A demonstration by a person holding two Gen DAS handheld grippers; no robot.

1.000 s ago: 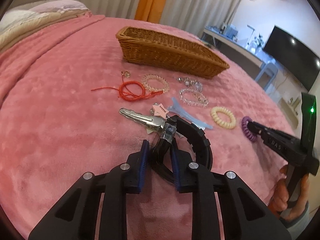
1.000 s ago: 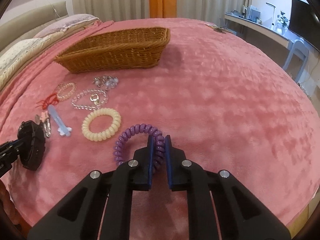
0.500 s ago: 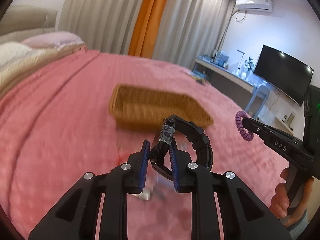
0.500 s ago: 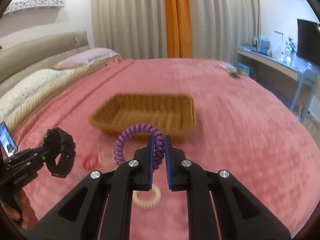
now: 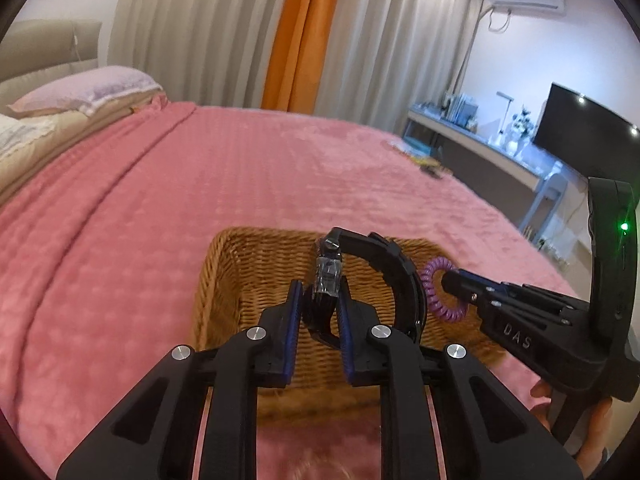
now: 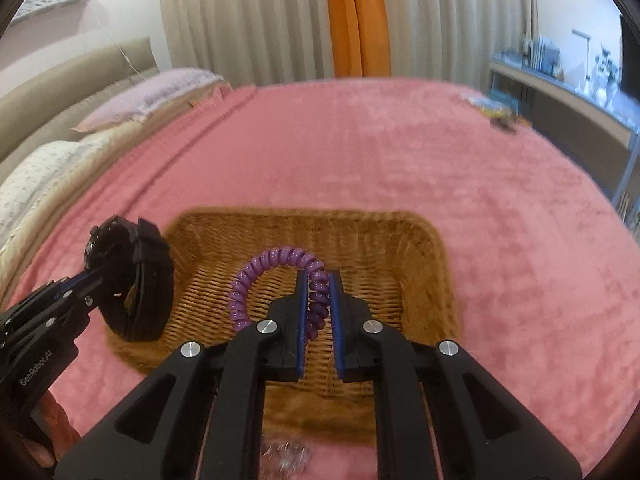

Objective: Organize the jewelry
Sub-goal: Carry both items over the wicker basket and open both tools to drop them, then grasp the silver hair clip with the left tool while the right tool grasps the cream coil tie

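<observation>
Black watch (image 5: 384,276) clamped btwn left gripper (image 5: 318,320) fingers; purple coil hair tie (image 6: 276,284) pinched in right gripper (image 6: 318,312), both over wicker basket (image 6: 420,264).

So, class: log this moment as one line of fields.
left tool: shut on black watch | right tool: shut on purple coil hair tie | both held above wicker basket | nothing released yet

One wicker basket (image 6: 420,240), one black watch (image 6: 136,280), one purple coil tie (image 6: 276,258), perhaps one clear bracelet (image 6: 286,454)
</observation>
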